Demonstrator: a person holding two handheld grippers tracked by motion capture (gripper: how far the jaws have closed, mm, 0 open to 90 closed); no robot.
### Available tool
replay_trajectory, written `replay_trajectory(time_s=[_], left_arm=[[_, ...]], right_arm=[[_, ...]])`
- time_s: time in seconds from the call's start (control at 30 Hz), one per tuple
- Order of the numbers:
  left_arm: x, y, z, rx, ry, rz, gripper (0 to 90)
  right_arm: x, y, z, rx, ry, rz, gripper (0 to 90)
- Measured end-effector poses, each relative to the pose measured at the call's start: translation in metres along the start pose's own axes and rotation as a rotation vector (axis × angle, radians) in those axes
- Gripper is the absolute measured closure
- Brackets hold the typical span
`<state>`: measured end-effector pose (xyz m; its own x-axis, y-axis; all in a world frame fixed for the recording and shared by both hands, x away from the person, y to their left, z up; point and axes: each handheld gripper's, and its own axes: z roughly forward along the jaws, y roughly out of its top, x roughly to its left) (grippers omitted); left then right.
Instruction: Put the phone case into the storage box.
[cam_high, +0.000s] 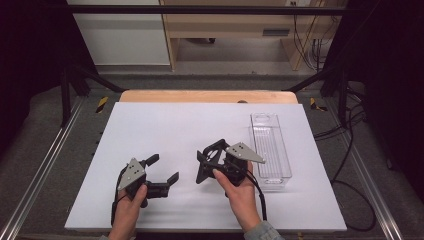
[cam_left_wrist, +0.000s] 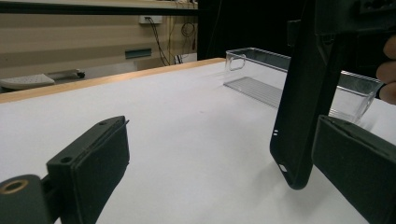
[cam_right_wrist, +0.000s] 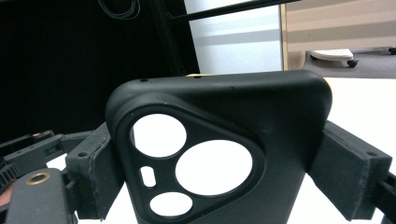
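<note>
**Phone case clamped, clear bin off to the side**

We see a clear plastic bin (cam_high: 270, 147), ribbed floor, long & narrow, near the right edge of the white table (cam_high: 165, 125); it lies just beside the right gripper (cam_high: 210, 159). That gripper's jaws are closed across a black phone case (cam_right_wrist: 224, 140), matte, rounded corners, w/ a triangular camera cutout, held above the table. Left gripper (cam_high: 162, 172): jaws wide, nothing between. From its view the case hangs in front of the bin.

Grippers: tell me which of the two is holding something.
The right gripper, clamped across a black phone case. The left gripper is open with nothing between its jaws.
</note>
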<state>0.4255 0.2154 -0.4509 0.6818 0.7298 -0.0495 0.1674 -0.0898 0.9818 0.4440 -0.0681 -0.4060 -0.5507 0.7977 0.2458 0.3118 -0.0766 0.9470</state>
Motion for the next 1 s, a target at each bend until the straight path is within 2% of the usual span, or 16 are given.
replay_trajectory(time_s=[0.2,1.0], left_arm=[[0.0007,-0.0001,0.0017,0.009,0.028,-0.011,4.3],[0.0003,-0.0005,0.0037,0.015,0.034,-0.004,4.3]], right_arm=[[-0.0018,0.0003,-0.0007,-0.002,-0.002,0.001,13.7],[-0.0053,0.0023,-0.0028,-0.008,-0.016,-0.007,13.9]])
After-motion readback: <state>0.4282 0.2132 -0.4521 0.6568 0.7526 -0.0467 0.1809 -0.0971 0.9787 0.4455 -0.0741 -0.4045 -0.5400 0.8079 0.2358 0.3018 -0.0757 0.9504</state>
